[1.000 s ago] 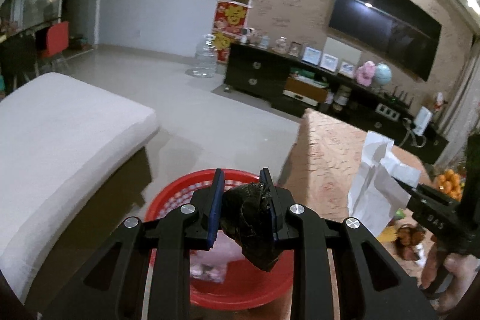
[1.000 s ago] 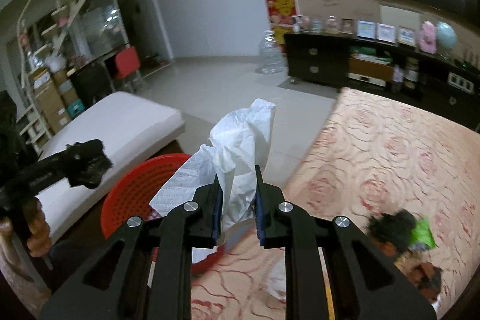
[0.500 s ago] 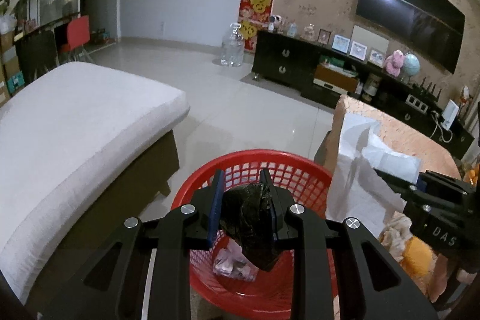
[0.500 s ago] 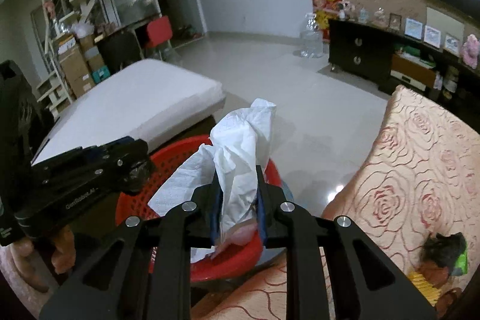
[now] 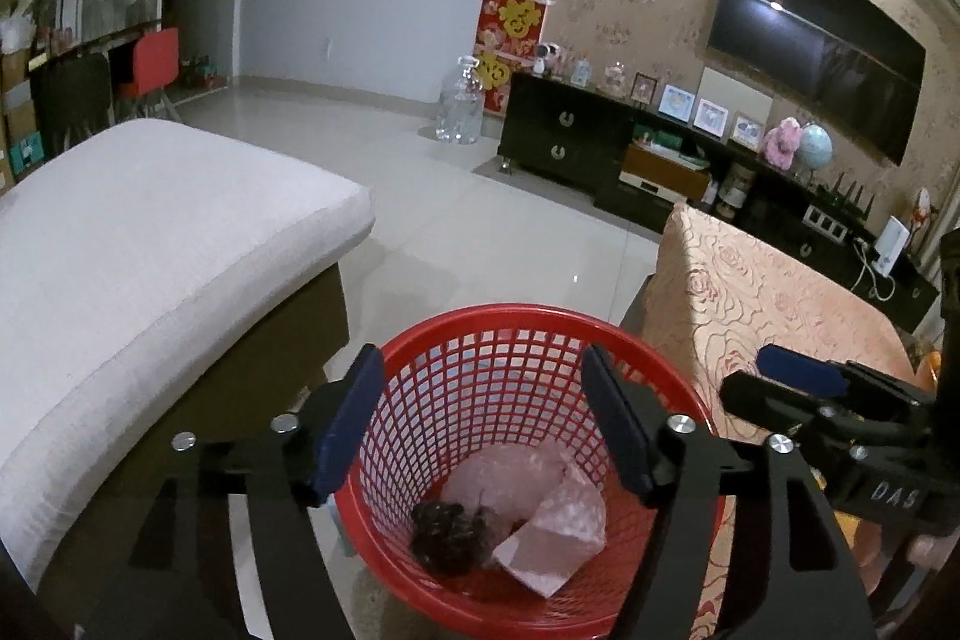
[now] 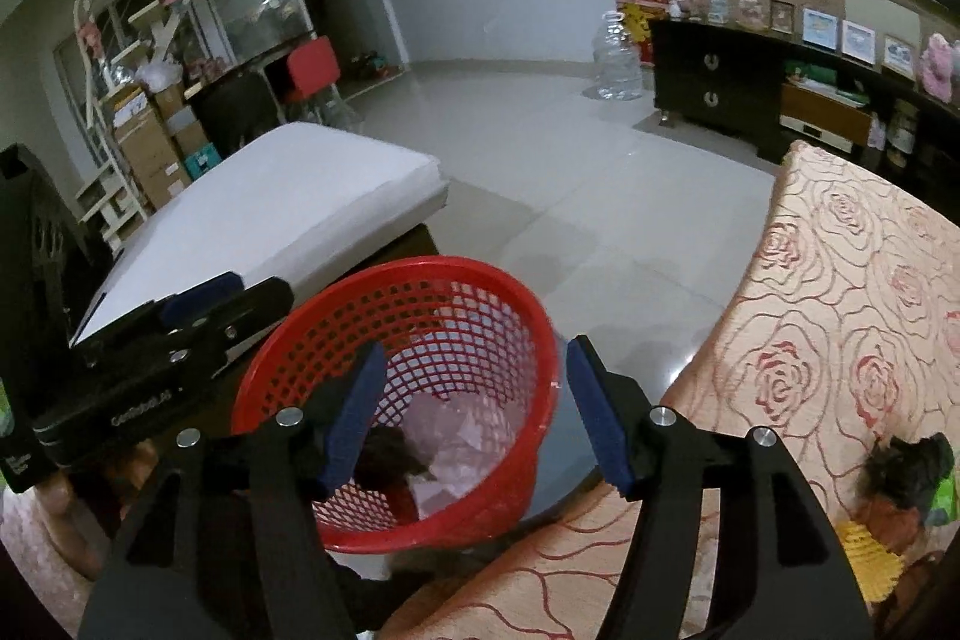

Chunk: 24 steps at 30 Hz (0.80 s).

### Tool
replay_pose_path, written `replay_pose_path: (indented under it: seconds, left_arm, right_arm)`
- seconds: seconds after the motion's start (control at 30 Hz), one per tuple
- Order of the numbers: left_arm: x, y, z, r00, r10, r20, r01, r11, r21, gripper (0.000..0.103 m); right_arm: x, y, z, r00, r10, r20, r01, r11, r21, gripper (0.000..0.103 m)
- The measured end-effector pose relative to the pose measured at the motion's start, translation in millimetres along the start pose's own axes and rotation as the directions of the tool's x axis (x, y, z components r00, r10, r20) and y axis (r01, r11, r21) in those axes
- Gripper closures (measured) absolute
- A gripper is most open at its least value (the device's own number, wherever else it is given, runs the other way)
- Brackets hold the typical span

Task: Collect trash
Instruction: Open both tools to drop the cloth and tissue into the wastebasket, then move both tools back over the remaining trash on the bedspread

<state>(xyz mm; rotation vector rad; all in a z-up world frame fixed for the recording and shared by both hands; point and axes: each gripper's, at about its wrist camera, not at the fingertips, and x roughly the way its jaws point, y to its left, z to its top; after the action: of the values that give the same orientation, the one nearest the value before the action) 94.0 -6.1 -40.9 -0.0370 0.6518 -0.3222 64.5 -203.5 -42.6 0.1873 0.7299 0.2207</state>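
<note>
A red mesh basket stands on the floor between the sofa and the table; it also shows in the right wrist view. Inside lie a dark crumpled lump and white tissue, both also seen in the right wrist view, the lump and the tissue. My left gripper is open and empty above the basket. My right gripper is open and empty above it too. More dark trash lies on the table at the right.
A white sofa cushion is to the left. A table with a rose-patterned cloth is to the right. A dark TV cabinet and a clear water jug stand across the tiled floor.
Both grippers opened over the basket. The dark lump dropped from the left and the white tissue from the right; both now lie in the basket.
</note>
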Motion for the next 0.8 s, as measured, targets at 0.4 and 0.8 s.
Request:
replay_pose_path:
  seconds: [0.4,0.8]
  left_arm:
    - [-5.3,-13.1,-4.6,0.999,0.025,0.021,-0.026,0.999,0.038,0.030]
    - [-22.6,-60.5,-21.5,1.000,-0.009,0.023,0.006,0.991,0.133,0.023]
  right_arm:
    - [-36.8,-35.2,-8.2,0.991,-0.115,0.062,0.110,0.991,0.071,0.040]
    - [-108.6,-74.7,-43.7,0.952,-0.277,0.132,0.256,0.954,0.157,0.022]
